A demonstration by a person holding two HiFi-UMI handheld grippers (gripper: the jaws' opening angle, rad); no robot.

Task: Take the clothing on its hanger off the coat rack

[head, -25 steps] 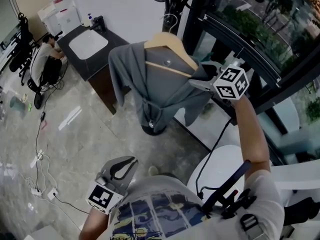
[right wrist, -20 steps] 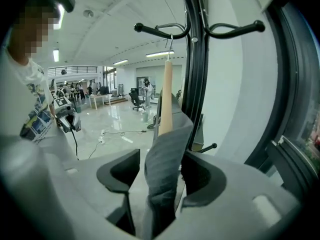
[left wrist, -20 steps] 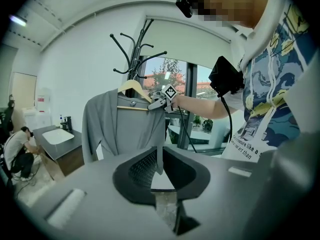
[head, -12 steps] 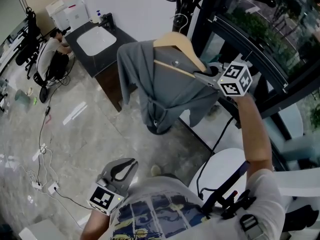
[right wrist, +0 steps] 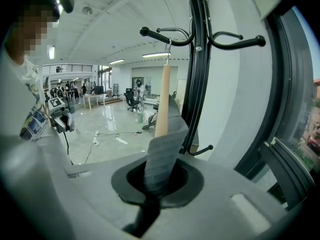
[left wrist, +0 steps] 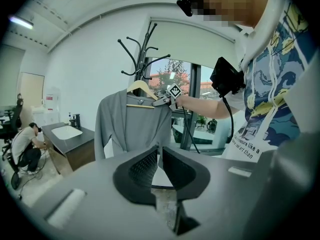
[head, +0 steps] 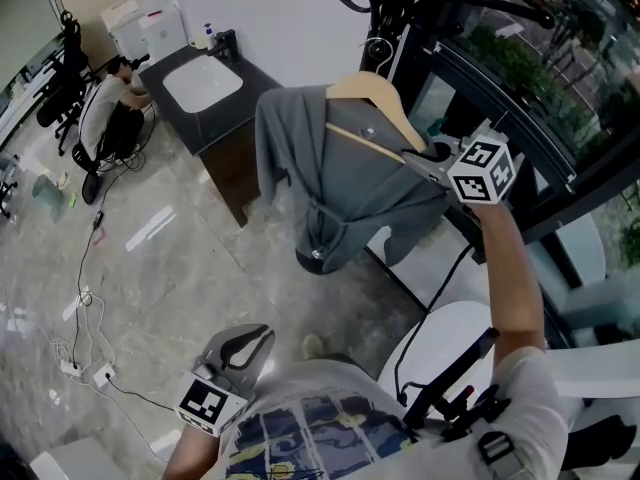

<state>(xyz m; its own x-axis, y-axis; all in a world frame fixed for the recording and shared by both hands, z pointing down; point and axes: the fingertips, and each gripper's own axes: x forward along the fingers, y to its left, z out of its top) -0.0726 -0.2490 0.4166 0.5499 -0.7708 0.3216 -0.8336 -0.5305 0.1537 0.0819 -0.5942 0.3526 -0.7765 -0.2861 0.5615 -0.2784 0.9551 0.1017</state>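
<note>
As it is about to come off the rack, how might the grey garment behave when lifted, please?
Probably floppy: the grey garment hangs in loose folds. It may swing, since a sleeve dangles free. The wooden hanger looks rigid, likely supporting it.

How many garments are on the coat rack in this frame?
1: a grey garment on a wooden hanger hooked on the coat rack, right gripper shut on its shoulder. The rack's far side may hide more.

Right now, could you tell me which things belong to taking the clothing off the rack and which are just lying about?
Job: grey garment, wooden hanger, coat rack, right gripper shut on the garment.
Lying about: sink counter, floor cables, power strip.
</note>
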